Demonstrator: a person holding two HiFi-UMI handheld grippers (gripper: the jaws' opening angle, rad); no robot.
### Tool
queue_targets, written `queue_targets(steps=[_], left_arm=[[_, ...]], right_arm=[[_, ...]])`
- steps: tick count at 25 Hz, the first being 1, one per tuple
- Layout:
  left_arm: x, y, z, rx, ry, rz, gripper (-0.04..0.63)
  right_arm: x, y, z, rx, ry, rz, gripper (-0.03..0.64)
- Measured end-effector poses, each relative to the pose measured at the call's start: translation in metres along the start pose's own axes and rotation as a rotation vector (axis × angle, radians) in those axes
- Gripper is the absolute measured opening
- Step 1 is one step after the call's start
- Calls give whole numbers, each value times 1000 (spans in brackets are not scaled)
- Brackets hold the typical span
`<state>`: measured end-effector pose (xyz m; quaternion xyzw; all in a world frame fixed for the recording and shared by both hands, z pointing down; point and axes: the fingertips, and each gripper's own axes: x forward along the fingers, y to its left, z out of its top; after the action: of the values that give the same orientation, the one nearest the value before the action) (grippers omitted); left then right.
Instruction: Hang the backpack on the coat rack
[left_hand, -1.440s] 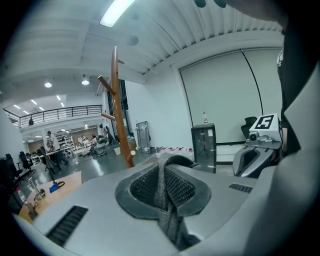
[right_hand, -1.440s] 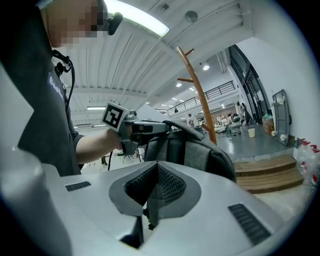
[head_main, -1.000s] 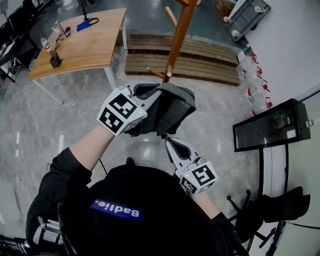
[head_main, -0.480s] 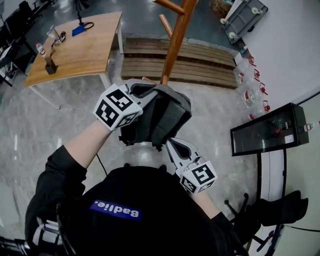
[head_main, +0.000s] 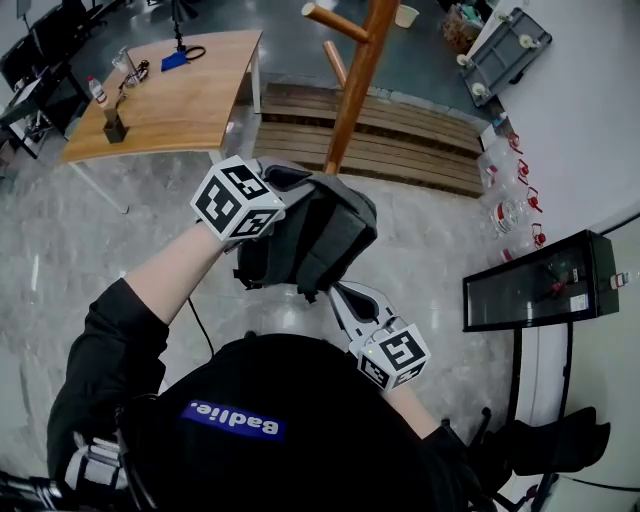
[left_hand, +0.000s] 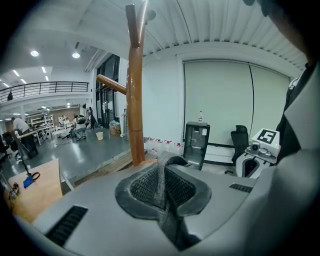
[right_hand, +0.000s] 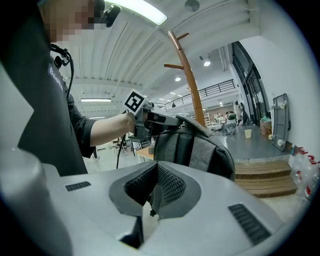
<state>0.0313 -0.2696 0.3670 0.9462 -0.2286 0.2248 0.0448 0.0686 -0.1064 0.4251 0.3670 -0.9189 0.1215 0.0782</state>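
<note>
A grey backpack (head_main: 318, 238) hangs in the air in front of me, just short of the wooden coat rack (head_main: 352, 90). My left gripper (head_main: 296, 181) is shut on the backpack's grey top strap (left_hand: 162, 181), with the rack's pole (left_hand: 134, 95) and a peg (left_hand: 110, 84) straight ahead. Under the backpack's lower end, my right gripper (head_main: 339, 293) is shut on a thin dark strap end (right_hand: 151, 199). From the right gripper view the backpack (right_hand: 192, 147) hangs ahead with the rack (right_hand: 188, 75) behind it.
A wooden table (head_main: 165, 95) with small items stands at the left. A slatted wooden platform (head_main: 400, 130) lies behind the rack's foot. Water bottles (head_main: 506, 190), a black glass-front cabinet (head_main: 540, 278) and a cart (head_main: 500, 40) line the right wall.
My left gripper has carried the backpack a little up and to the left, closer to the rack. The right gripper has stayed below it, still shut.
</note>
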Motion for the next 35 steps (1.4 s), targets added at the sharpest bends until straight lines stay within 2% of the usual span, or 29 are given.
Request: queue_targets(steps=[8,16,25,35], left_arm=[[9,9,1,-26,62,-54,40],[19,15,0,-26,55,-51,40],[25,17,-7,-96,91,-147,43],[31,24,-10,-172,78,-181,46]], right_arm=[[-7,-11,-1,30,-4,-24,6],[-8,-7,-5,32,3,-35,6],[-7,-10,-12,53,11,-55,6],[-4,-17,-18,57,25,-50,6]])
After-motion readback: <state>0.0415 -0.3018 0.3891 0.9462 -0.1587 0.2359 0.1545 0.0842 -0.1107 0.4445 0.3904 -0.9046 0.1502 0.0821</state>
